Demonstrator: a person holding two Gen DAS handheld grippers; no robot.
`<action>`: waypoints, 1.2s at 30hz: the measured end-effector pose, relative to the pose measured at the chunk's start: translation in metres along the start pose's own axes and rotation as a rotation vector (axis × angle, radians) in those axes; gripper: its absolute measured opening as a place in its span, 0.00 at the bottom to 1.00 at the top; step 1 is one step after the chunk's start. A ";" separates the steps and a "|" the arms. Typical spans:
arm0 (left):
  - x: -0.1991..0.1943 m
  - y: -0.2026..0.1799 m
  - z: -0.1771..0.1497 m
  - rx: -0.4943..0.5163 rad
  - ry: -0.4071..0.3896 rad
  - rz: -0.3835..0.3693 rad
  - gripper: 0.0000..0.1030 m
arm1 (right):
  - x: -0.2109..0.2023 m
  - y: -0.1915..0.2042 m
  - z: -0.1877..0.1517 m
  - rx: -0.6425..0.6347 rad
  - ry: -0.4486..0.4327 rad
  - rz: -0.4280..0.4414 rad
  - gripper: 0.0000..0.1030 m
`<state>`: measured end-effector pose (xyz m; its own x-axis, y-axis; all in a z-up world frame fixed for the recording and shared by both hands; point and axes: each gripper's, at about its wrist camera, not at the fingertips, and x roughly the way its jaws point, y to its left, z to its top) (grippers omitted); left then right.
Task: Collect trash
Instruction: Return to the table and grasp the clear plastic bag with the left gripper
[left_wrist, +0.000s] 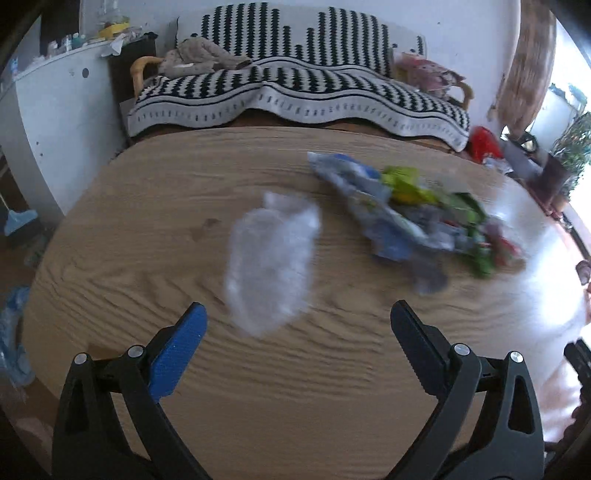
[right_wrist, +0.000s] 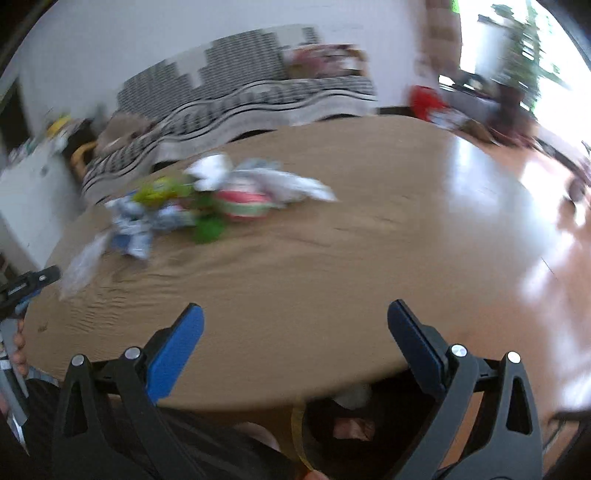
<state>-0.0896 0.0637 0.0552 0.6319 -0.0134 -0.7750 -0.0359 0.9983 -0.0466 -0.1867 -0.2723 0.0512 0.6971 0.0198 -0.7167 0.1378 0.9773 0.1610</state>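
Left wrist view is showing both hand-held grippers, left (left_wrist: 295, 317) and right (right_wrist: 293, 317), gaping empty; clear plastic (left_wrist: 269, 266) and wrappers (left_wrist: 417, 214) are lying mid-table (left_wrist: 147, 258), risking sliding off.

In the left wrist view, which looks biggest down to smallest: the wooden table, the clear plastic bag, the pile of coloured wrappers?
1. Wooden table, by far.
2 and 3. Pile of coloured wrappers and clear plastic bag look alike in size; the bag lies nearer the camera, so I won't rank them.

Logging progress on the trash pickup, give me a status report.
Left gripper, right gripper open, empty. Clear plastic bag, wrapper pile on table. Nothing in the way.
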 end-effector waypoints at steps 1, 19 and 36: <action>0.009 0.007 0.006 0.010 0.014 0.014 0.94 | 0.008 0.017 0.007 -0.026 0.007 0.020 0.93; 0.089 0.018 0.026 0.070 0.060 -0.029 0.94 | 0.132 0.173 0.054 -0.244 0.151 0.141 0.60; 0.104 0.017 0.034 0.097 0.070 0.005 0.68 | 0.148 0.166 0.050 -0.147 0.140 0.162 0.13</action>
<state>0.0015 0.0816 -0.0045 0.5759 -0.0086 -0.8175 0.0378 0.9992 0.0161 -0.0252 -0.1176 0.0060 0.5959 0.1980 -0.7783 -0.0786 0.9789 0.1888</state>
